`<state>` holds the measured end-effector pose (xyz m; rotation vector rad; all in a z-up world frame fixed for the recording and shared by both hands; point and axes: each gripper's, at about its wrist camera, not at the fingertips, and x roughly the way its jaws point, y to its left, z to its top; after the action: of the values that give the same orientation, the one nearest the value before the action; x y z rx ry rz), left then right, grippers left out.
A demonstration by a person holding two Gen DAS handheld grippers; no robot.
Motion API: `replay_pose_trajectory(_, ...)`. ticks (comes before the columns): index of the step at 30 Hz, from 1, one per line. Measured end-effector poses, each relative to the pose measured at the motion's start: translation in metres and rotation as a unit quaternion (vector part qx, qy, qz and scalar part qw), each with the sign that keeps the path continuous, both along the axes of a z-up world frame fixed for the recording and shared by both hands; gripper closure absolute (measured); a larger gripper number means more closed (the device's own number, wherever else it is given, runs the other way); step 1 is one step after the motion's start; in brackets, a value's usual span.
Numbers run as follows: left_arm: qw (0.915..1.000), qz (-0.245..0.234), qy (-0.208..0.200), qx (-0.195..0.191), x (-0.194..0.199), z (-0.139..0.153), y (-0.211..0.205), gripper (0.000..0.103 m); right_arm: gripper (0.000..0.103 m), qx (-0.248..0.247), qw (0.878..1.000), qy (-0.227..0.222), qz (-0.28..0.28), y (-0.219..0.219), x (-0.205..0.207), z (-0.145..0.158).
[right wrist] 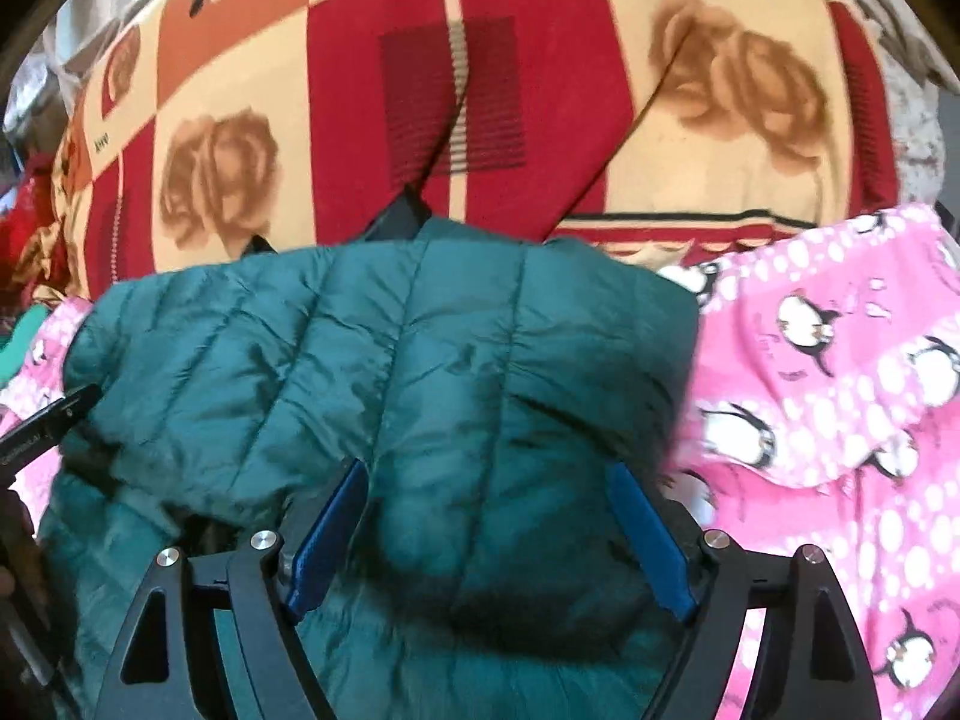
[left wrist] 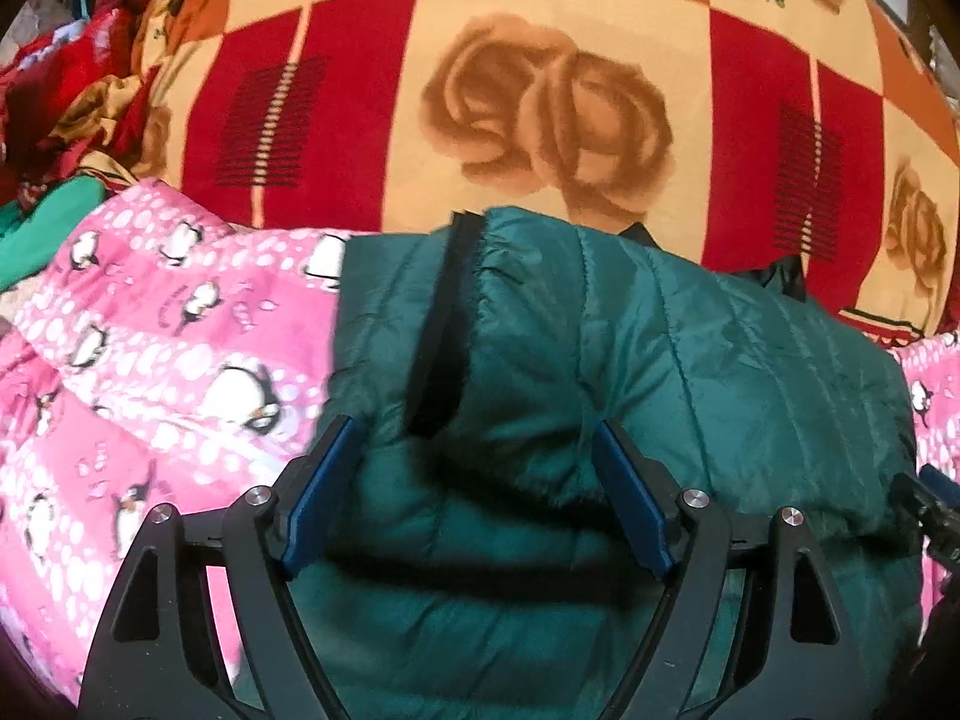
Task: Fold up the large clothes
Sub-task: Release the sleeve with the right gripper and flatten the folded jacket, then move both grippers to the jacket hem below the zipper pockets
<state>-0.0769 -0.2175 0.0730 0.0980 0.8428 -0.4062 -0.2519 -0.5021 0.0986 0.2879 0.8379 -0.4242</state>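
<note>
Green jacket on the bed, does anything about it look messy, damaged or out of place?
Nothing stands out. The green jacket lies bunched in a puffy fold on the pink penguin blanket, with no visible tears. Both grippers, left and right, are open over it.

A dark green quilted puffer jacket (left wrist: 600, 360) is lying on pink penguin-printed fleece (left wrist: 150, 348), a red-and-cream rose-patterned checked blanket (left wrist: 540, 90) showing behind.

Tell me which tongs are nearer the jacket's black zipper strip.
Left. The left tongs hang open over the green jacket just below the zipper strip. The right tongs sit open over plain quilted panels; no strip shows there.
</note>
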Motion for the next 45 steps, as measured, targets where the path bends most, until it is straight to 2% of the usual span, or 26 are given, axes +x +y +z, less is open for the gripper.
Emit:
replay_pose_trajectory(3,0.9996,-0.006,-0.020,0.017,-0.015,0.009,0.012,0.023,0.022,-0.003,1.000,0.002,-0.004,0.004,-0.019,0.007)
replay_pose_trajectory(8,0.9985,-0.015,-0.038,0.036,-0.041,0.016,0.034,0.023,0.022,0.027,1.000,0.007,-0.005,0.014,-0.053,0.004)
replay_pose_trajectory(17,0.9986,-0.016,-0.024,0.044,-0.078,0.010,0.068,0.023,0.022,0.038,0.999,0.026,-0.003,0.048,-0.098,-0.011)
replay_pose_trajectory(25,0.9988,-0.017,-0.010,0.045,-0.106,0.002,0.089,0.023,0.022,0.052,0.998,0.025,0.000,0.075,-0.131,-0.019)
replay_pose_trajectory(35,0.9973,-0.026,-0.013,0.068,-0.134,-0.005,0.114,0.023,0.022,0.063,0.997,0.038,0.004,0.095,-0.166,-0.024)
replay_pose_trajectory(45,0.9972,-0.025,-0.008,0.070,-0.155,-0.008,0.138,0.023,0.021,0.065,0.997,0.050,0.003,0.106,-0.195,-0.024)
